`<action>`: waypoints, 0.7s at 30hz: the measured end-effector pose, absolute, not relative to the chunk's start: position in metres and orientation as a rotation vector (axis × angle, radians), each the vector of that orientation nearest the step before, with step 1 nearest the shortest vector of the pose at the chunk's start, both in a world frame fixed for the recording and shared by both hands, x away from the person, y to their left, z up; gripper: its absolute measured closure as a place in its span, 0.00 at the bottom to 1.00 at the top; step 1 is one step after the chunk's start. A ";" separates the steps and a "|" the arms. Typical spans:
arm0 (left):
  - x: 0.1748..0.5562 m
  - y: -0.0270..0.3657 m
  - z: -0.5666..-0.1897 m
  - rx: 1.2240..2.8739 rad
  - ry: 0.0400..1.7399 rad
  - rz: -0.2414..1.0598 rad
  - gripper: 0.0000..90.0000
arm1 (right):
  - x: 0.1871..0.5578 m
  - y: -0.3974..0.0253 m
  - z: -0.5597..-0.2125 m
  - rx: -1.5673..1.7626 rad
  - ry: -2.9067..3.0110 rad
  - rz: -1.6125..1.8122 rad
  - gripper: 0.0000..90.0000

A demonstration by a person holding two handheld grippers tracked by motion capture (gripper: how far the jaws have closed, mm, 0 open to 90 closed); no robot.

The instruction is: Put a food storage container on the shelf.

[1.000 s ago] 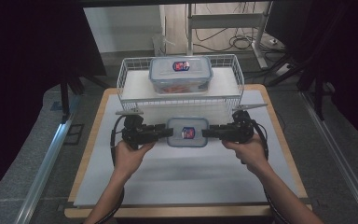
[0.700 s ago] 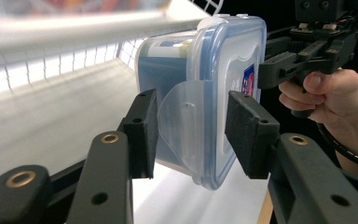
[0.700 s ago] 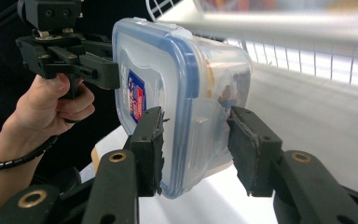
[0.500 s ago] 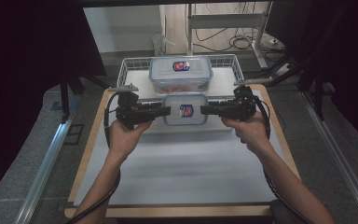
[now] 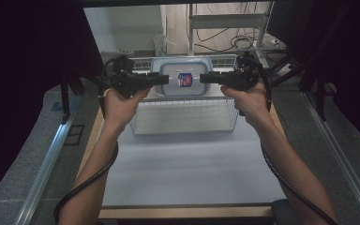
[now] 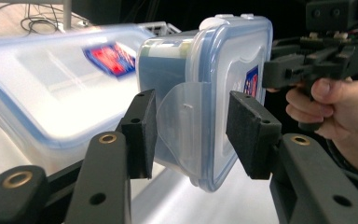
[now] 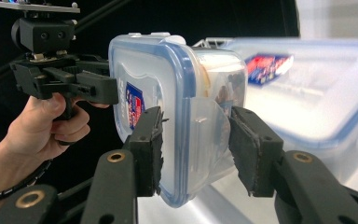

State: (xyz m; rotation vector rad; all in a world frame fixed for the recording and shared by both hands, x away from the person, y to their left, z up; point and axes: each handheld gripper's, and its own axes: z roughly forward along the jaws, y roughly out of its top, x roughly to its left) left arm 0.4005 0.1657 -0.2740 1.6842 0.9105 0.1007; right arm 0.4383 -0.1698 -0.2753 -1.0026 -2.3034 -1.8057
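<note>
- The small container (image 6: 205, 88) hangs in the air above the wire basket (image 5: 185, 117), just over the large container (image 5: 183, 77) resting there.
- Left gripper (image 6: 191, 135) and right gripper (image 7: 196, 149): jaws part-closed, pinching opposite end flaps.
- Rigid, slick plastic; contents could shift, so end grips suit it.

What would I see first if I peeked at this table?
You would first see a small box with a blue-edged lid held up in the air, pinched at its two ends by the left gripper and the right gripper. It hangs over a wire basket at the far side of the table. A bigger box of the same kind sits just behind it.
</note>
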 end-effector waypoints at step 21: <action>0.451 0.171 -0.272 1.618 1.004 0.044 0.59 | 0.491 -0.159 -0.265 -1.101 -2.258 -1.774 0.61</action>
